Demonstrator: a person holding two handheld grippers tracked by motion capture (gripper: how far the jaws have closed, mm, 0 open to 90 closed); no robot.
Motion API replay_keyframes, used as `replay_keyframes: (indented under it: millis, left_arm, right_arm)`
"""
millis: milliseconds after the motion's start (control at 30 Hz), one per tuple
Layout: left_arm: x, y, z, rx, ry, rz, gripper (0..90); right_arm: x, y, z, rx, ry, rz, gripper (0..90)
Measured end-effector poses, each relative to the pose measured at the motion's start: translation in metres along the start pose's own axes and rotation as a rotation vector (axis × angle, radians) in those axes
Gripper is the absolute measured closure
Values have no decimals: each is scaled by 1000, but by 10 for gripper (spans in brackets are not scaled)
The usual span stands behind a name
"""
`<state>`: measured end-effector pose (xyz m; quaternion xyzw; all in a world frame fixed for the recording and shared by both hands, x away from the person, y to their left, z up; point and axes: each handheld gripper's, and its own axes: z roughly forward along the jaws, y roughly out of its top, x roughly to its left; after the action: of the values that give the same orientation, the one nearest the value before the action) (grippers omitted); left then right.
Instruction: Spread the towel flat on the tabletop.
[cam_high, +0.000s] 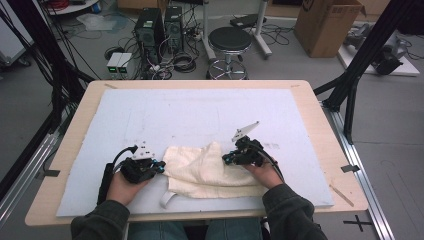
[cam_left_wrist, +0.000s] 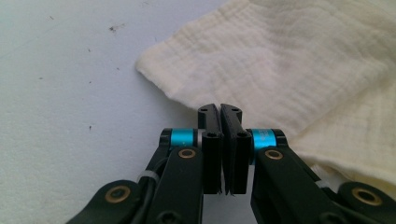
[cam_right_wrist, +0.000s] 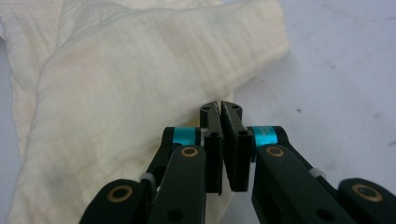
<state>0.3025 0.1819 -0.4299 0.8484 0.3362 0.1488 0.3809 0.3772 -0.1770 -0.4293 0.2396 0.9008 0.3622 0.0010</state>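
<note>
Fingers (cam_left_wrist: 209, 140) of your left gripper (cam_left_wrist: 219, 109) are pressed together, tips closed right at the edge of the cloth (cam_left_wrist: 299, 70); whether they pinch any fabric you cannot tell, since the tips meet just where the hem begins. In the right gripper view the fingers (cam_right_wrist: 236, 144) of your right gripper (cam_right_wrist: 221, 106) are likewise closed, with a narrow slit between them lower down, and their tips sit against the cloth's rounded fold; again it is unclear whether any fabric is caught.

From the high view, your left gripper (cam_high: 159, 166) lies at the left edge of the cloth (cam_high: 200, 172) and your right gripper (cam_high: 229, 158) at its right side, each held in a hand: left hand (cam_high: 122, 187), right hand (cam_high: 266, 174). A grey three-cornered plate rises tilted above the right gripper.

The cloth is cream, crinkled and loosely folded, with a raised ridge near its right part. It lies on the pale blue mat (cam_high: 190, 115) toward the near edge, between the two grippers. A white strap (cam_high: 168, 199) pokes out from under its near left corner.

The mat covers most of the wooden worktop (cam_high: 320, 130). Beyond the far edge, on the floor, stand a black stool (cam_high: 229, 40), computer towers (cam_high: 159, 27) and a cardboard box (cam_high: 327, 25).
</note>
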Motion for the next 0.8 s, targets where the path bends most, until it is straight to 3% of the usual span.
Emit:
replay_keyframes:
  millis: [100, 233, 433, 533, 633, 700, 800]
  left_arm:
    - [0, 0, 0, 1, 1, 0, 868]
    - [0, 0, 0, -1, 5, -1, 868]
    - [0, 2, 2, -15, 6, -15, 866]
    - [-3, 4, 6, -9, 7, -5, 861]
    - [-3, 5, 5, -12, -9, -20, 771]
    - [0, 5, -1, -46, -40, -38, 712]
    - [4, 8, -10, -91, -39, -59, 654]
  right_arm:
    - [-1, -3, -9, -38, -3, 14, 875]
    - [-2, -6, -20, -59, -56, 17, 876]
    - [1, -22, -48, -75, -178, 51, 875]
    - [3, -34, -52, -63, -159, 68, 863]
    - [2, -41, -43, -8, -128, 73, 733]
    - [1, -42, -45, -50, -116, 77, 707]
    - [-2, -38, -55, -121, -108, 89, 678]
